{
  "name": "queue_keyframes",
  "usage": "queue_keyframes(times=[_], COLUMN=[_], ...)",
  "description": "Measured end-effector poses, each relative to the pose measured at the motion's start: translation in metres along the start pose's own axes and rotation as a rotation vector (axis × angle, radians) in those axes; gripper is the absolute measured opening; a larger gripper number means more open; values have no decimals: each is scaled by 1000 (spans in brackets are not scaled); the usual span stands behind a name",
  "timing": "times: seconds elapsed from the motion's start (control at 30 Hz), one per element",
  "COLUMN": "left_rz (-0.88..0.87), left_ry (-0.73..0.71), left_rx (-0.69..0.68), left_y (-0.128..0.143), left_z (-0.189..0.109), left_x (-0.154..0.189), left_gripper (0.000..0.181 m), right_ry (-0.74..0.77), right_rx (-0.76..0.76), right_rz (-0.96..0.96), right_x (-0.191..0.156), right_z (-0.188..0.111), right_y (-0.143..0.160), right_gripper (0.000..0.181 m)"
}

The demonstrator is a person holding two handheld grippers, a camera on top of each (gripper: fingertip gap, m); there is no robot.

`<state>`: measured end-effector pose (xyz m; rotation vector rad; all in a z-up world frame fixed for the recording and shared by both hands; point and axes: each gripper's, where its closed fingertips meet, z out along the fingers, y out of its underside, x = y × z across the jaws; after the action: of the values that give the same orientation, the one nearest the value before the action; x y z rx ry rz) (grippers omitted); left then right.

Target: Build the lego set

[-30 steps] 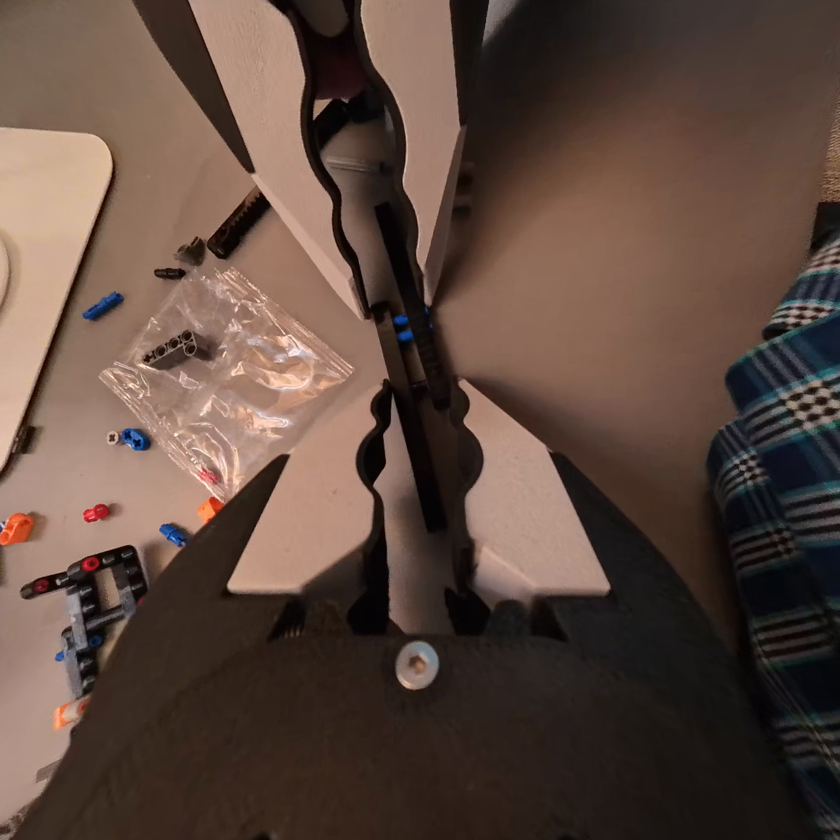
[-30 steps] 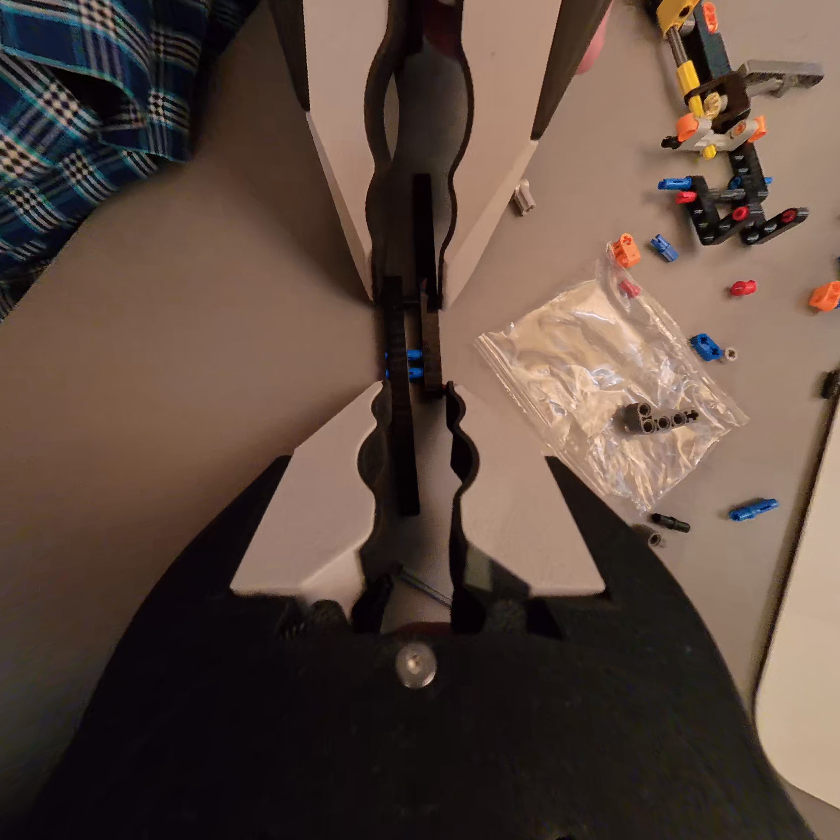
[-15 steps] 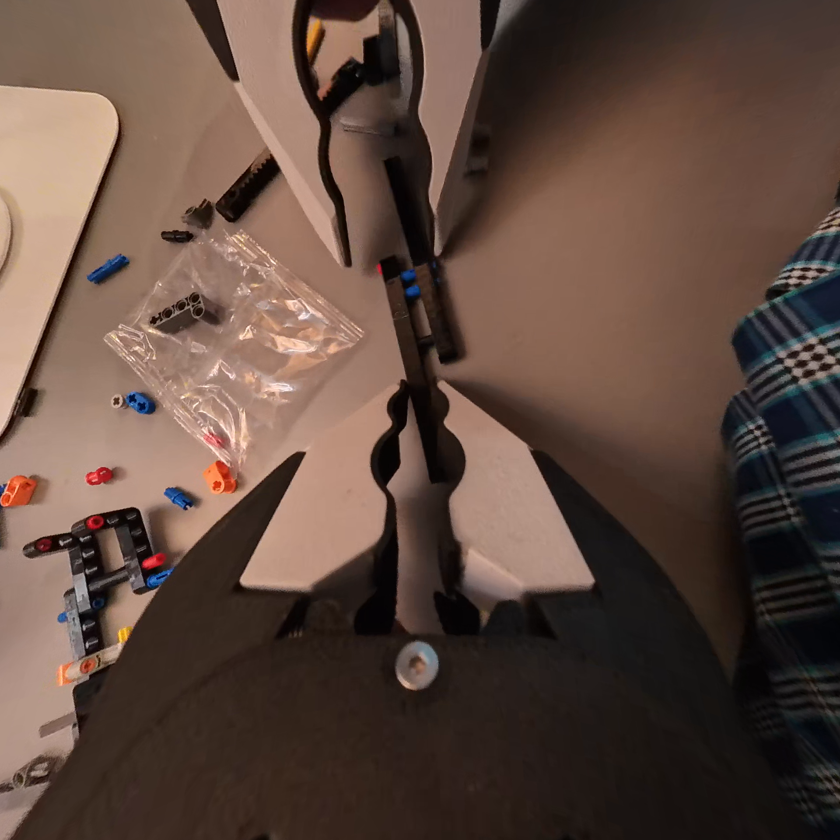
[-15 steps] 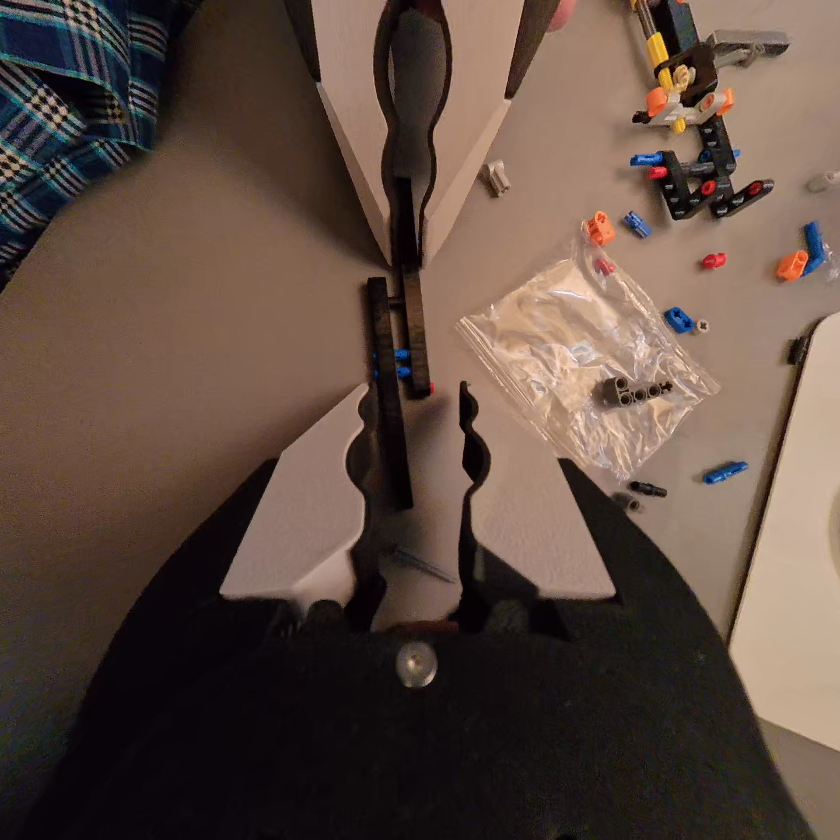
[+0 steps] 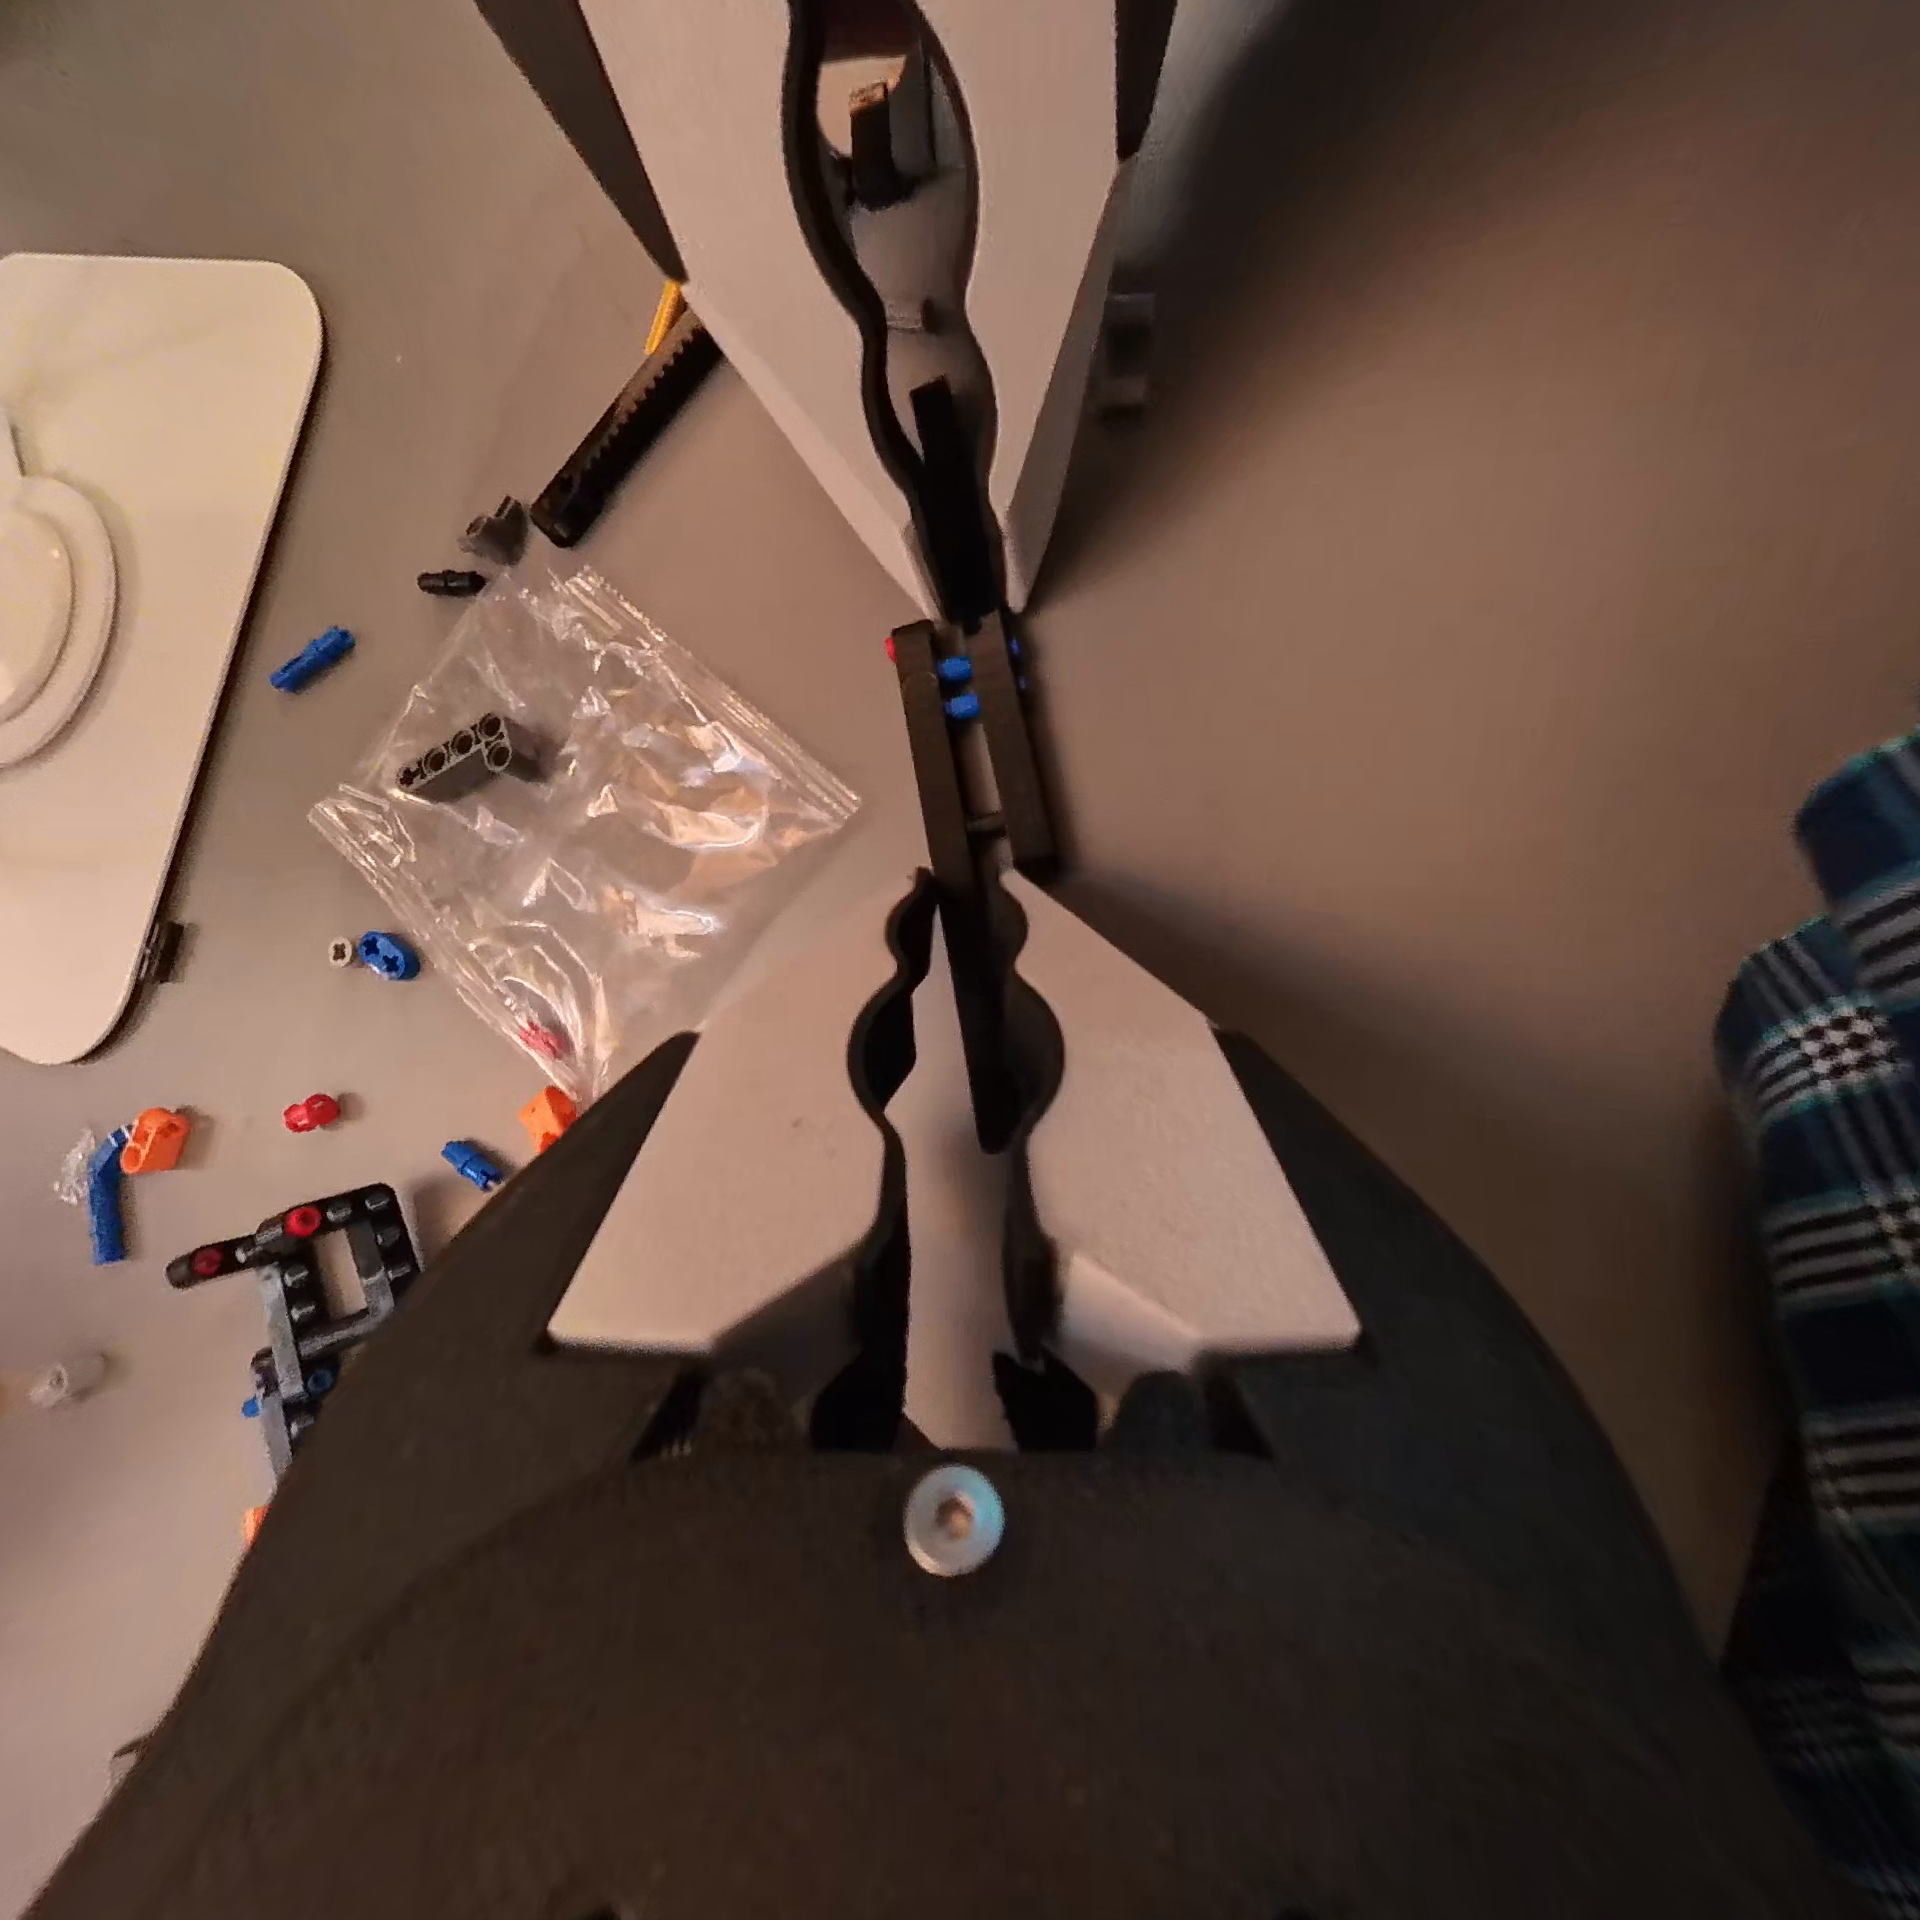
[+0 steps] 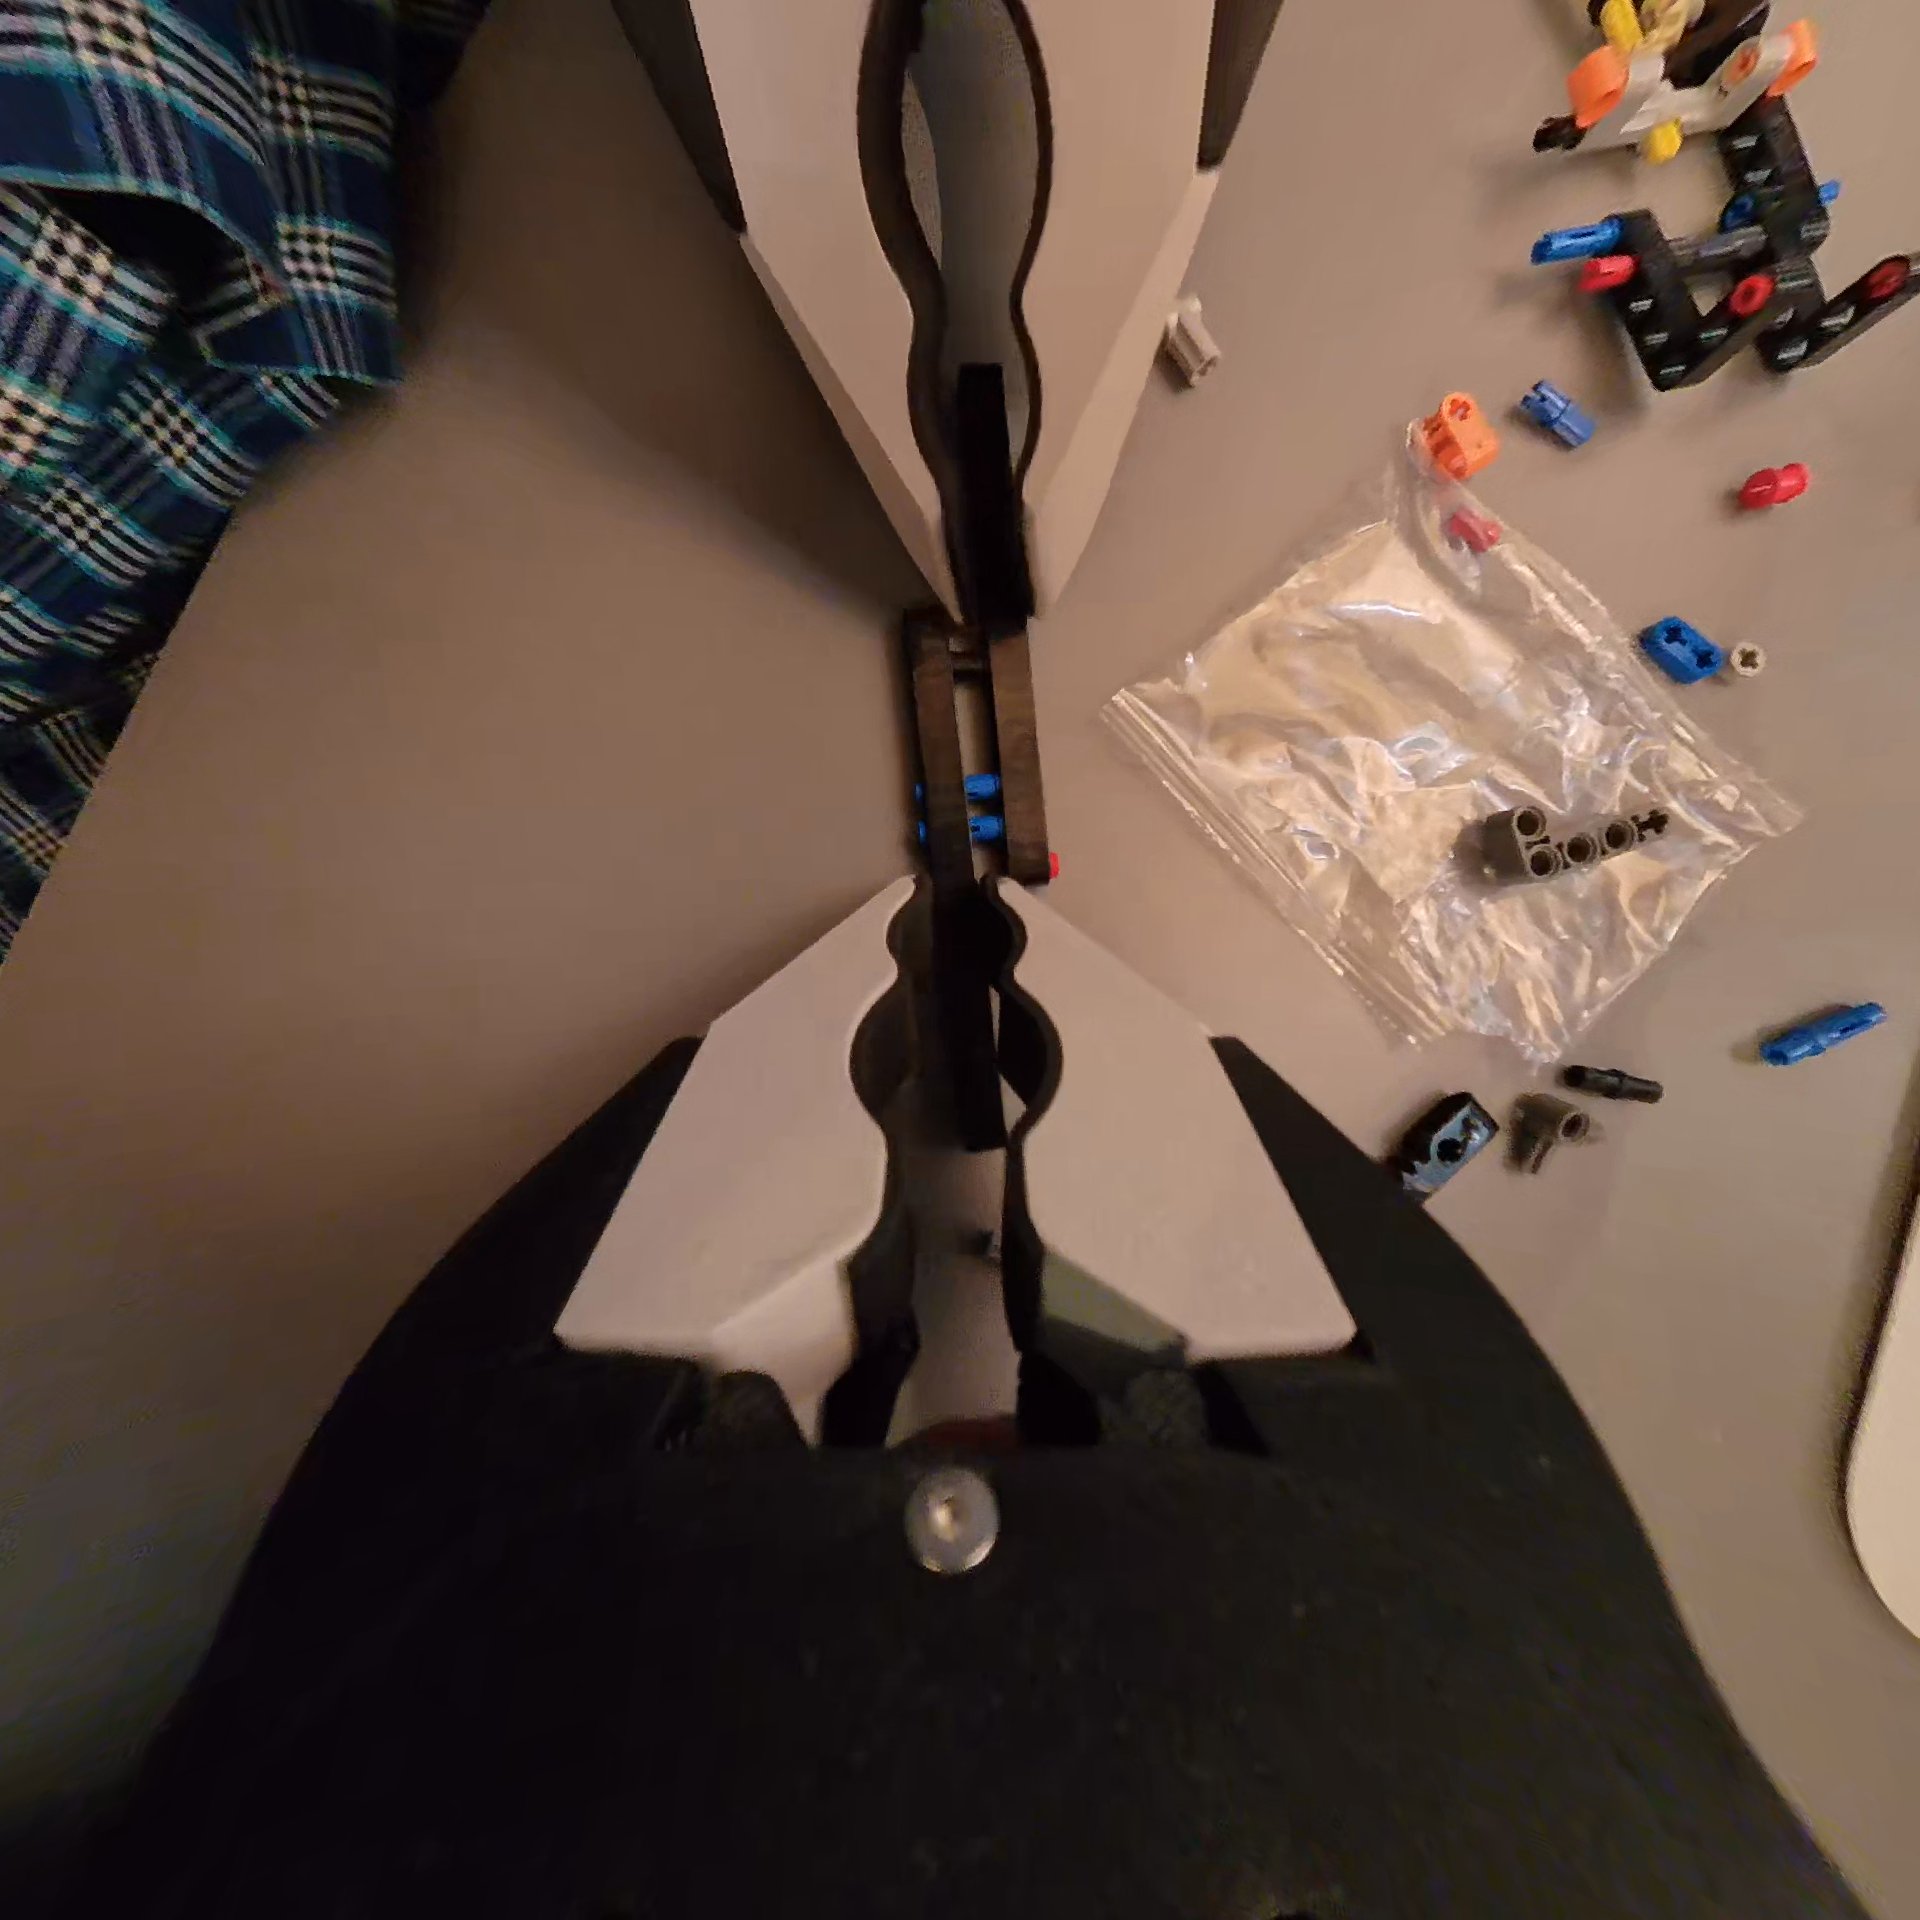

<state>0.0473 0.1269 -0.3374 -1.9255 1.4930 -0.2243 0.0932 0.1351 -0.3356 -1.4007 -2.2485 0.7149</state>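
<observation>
left gripper [image 5: 961, 904] clamped on one black beam [image 5: 940, 769] of a two-beam assembly; right gripper [image 6: 961, 899] clamped on the other black beam [image 6: 951, 758]; the grippers face each other tip to tip above the grey table [image 5: 1403, 520]. blue pins [image 5: 958, 686] bridge the two parallel beams, held between both grippers. beside them lies a clear plastic bag [image 5: 582, 821] holding a grey beam [image 5: 468, 750], with loose small parts near it; a partly built black frame [image 6: 1745, 275] lies farther off; plaid fabric [image 6: 156, 270] at the edge

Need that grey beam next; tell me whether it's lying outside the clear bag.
No, the grey beam lies inside the clear bag, seen through the plastic.
</observation>
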Motion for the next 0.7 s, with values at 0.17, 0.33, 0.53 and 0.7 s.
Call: queue_keyframes(times=[0.17,0.33,0.53,0.7], left_rz=[-14,-71,-109,-92], left_ry=[-19,-51,-74,-75], left_rx=[-3,4,2,-1], left_y=[1,3,3,2], left_z=[2,2,3,3], left_x=[-4,-6,-9,-9], left_gripper=[6,6,6,6], right_ry=[7,31,65,79], right_rx=[-4,-1,3,20], right_rz=[-5,85,185,148], right_x=[-2,-2,-3,-4], right_z=[2,3,4,4], right_y=[-1,-3,-3,-3], right_gripper=[6,5,5,10])
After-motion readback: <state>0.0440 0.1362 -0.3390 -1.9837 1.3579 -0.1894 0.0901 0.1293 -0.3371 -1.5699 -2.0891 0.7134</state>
